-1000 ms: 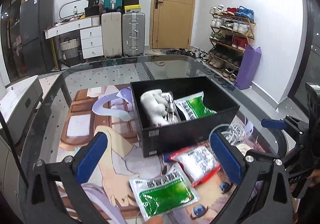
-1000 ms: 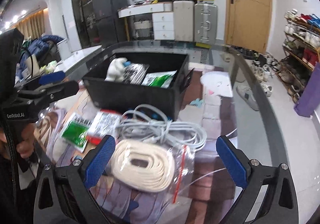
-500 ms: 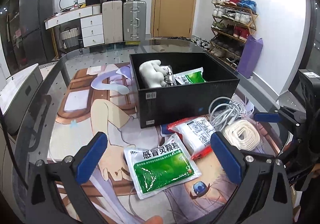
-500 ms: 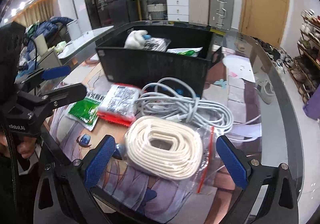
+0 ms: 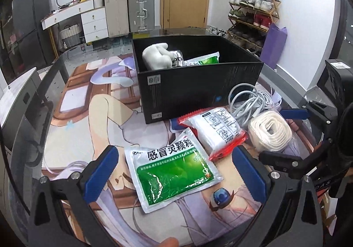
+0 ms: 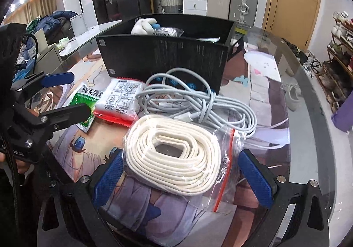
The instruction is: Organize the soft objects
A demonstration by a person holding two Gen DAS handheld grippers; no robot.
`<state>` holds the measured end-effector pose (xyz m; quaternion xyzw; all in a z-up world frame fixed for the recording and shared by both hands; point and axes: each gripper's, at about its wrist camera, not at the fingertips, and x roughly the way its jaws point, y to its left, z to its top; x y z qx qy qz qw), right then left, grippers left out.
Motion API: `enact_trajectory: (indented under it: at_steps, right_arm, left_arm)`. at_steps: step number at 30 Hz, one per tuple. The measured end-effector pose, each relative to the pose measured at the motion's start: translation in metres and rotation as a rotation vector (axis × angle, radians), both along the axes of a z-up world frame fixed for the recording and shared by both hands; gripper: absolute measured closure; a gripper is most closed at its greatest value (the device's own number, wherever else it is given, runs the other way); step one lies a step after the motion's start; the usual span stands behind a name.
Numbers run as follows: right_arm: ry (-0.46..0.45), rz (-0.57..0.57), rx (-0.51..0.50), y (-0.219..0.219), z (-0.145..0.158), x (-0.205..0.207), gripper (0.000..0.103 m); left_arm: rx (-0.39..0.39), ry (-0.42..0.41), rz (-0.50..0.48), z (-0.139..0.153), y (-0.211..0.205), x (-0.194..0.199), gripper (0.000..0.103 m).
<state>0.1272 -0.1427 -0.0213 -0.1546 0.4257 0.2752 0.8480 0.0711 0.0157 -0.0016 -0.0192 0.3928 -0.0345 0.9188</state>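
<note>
The green medicine pouch (image 5: 174, 171) is shown whole only in the left wrist view, lying between the spread fingers of the left gripper (image 5: 175, 177), which grips nothing. In the right wrist view most of that pouch is hidden behind the left gripper at 9 o'clock. The zip bag of white cord (image 6: 176, 154) is seen fully only from the right wrist, between the wide-apart fingers of the right gripper (image 6: 183, 173), untouched as far as can be told. The grey cable (image 6: 196, 101) lies at 12 o'clock from the bag, touching the black box (image 6: 163, 54). The red-edged white packet (image 5: 215, 130) overlaps the pouch. Compared with a second ago, both grippers have been brought lower and nearer to their items.
</note>
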Motion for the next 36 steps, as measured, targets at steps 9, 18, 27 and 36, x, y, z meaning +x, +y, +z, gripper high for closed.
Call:
enact_trajectory:
  at_steps: [9,18,27,36]
  right_arm:
    - [-0.011,-0.002,0.011,-0.002,-0.002,0.0,0.001]
    - [-0.013,0.0,0.015,-0.003,-0.003,-0.002,0.001]
    - [-0.011,0.003,0.016,-0.003,-0.002,-0.003,0.001]
    - [-0.012,0.006,0.016,-0.003,-0.002,-0.005,0.001]
  left_arm:
    - [0.003,0.059,-0.001,-0.015,-0.002,0.005,0.0]
    - [0.045,0.078,0.034,-0.019,0.002,0.007,0.0]
    - [0.041,0.04,0.031,-0.015,0.013,0.001,0.033]
    - [0.009,0.014,0.038,-0.011,0.018,-0.003,0.05]
